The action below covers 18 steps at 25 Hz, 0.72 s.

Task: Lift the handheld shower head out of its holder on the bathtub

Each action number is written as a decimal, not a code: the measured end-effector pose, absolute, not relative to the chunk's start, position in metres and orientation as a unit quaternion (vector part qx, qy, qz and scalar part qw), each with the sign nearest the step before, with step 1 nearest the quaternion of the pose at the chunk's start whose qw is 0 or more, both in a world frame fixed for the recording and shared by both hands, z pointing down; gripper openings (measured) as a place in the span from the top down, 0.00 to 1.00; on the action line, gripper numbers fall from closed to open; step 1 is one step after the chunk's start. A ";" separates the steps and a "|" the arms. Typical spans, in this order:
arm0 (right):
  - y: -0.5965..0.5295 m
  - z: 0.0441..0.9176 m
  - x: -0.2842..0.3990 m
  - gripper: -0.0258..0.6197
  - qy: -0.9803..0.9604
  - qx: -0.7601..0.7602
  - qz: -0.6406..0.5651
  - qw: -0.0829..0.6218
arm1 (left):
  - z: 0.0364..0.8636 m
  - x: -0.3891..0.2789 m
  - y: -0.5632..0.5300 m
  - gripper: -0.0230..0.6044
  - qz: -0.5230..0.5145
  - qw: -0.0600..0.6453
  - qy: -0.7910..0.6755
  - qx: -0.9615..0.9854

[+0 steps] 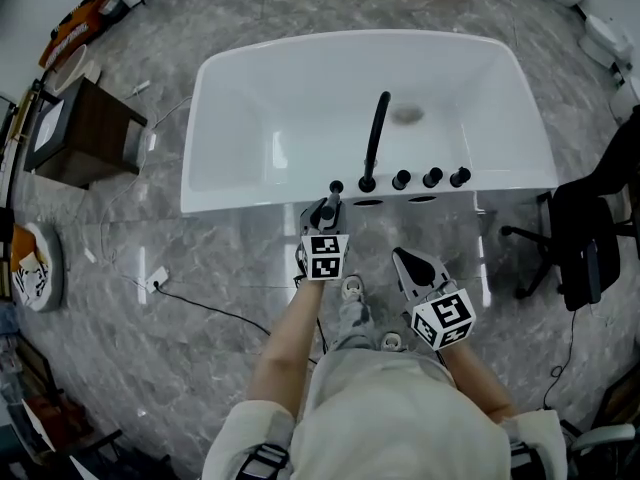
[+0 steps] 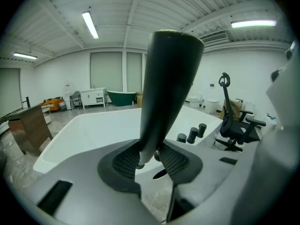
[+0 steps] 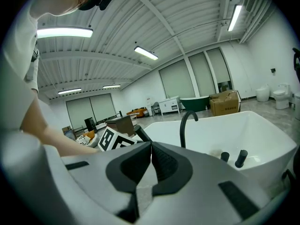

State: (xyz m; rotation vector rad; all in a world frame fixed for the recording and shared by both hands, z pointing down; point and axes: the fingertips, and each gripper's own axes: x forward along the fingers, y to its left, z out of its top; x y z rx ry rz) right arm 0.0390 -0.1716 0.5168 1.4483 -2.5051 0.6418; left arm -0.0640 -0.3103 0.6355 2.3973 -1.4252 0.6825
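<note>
Head view: the shower head [image 1: 335, 187], clamped by the left gripper [image 1: 327, 208] beside the bathtub [image 1: 240, 128], is half hidden; the right gripper [image 3: 150, 159] is closed, empty.

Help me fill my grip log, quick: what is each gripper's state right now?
Left gripper: shut on the shower head.
Right gripper: shut, holding nothing.

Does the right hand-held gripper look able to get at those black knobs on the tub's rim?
Probably yes: nothing stands between the right hand-held gripper and the knobs, though its jaws are shut.
</note>
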 end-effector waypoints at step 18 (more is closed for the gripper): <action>-0.087 0.491 0.060 0.93 -0.862 0.469 0.182 0.065 | 0.551 -0.066 -0.204 0.74 0.139 0.120 -0.554 0.812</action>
